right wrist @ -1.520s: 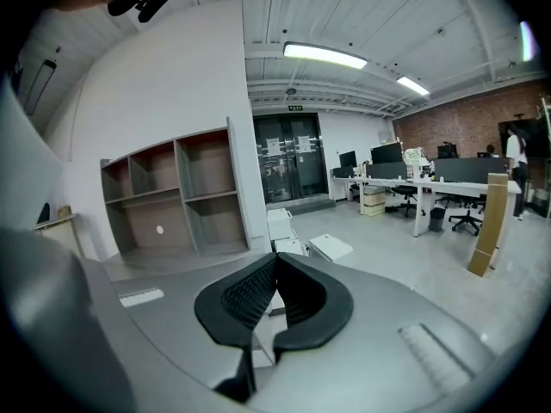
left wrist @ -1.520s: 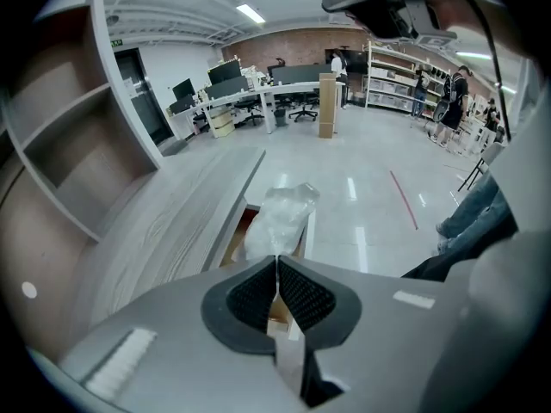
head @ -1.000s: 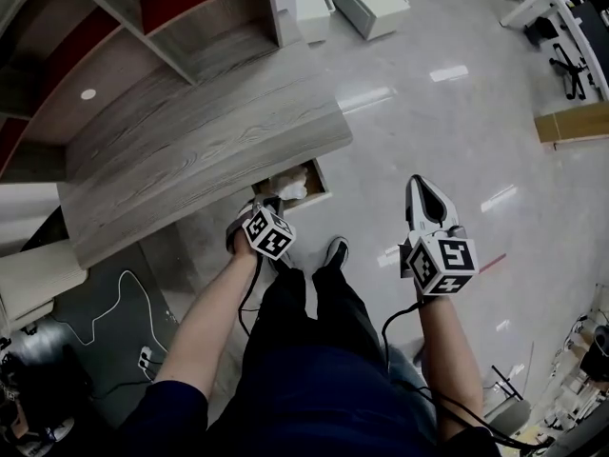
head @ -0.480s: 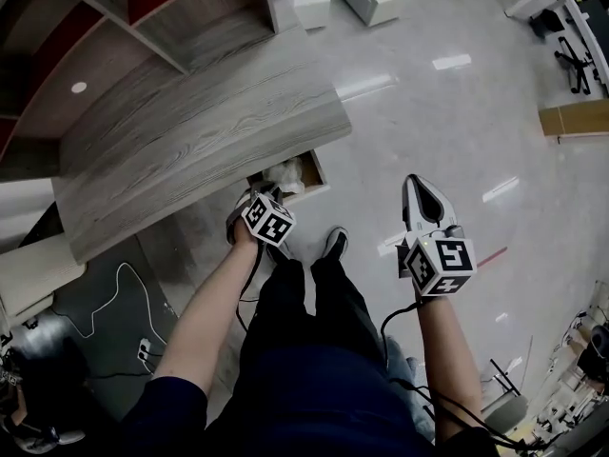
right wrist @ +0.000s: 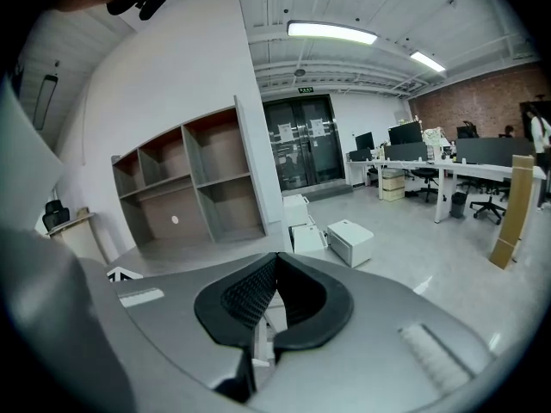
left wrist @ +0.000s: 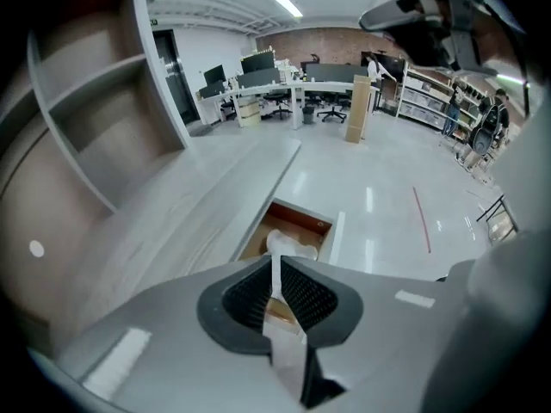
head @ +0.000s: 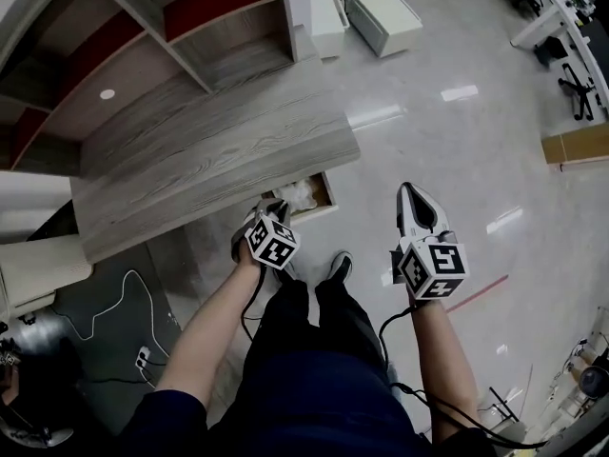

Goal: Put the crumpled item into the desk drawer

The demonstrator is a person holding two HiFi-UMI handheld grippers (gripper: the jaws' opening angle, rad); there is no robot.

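Little has changed over last second: left tongs (left wrist: pixel 275 263) stay at front edge of open drawer (head: pixel 328 192), pressed together, nothing between them. Crumpled item (head: pixel 303 193), white, already lies inside drawer, apart from tongs. Drawer sticks out from under desk (head: pixel 219 160) about as far as before; view shift looks like head motion. Right tongs (head: pixel 412 193) also pressed together, empty, held over floor well clear. Judgement: placing done; only drawer closing could remain.

A glossy pale floor (head: pixel 457 160) mirrors the ceiling strip lights (right wrist: pixel 331 31). Open wooden shelving (head: pixel 143 36) stands at 11 o'clock and two white cabinets (head: pixel 381 12) at 12. Farther off, office desks (left wrist: pixel 293 86) line a brick wall (left wrist: pixel 327 40).
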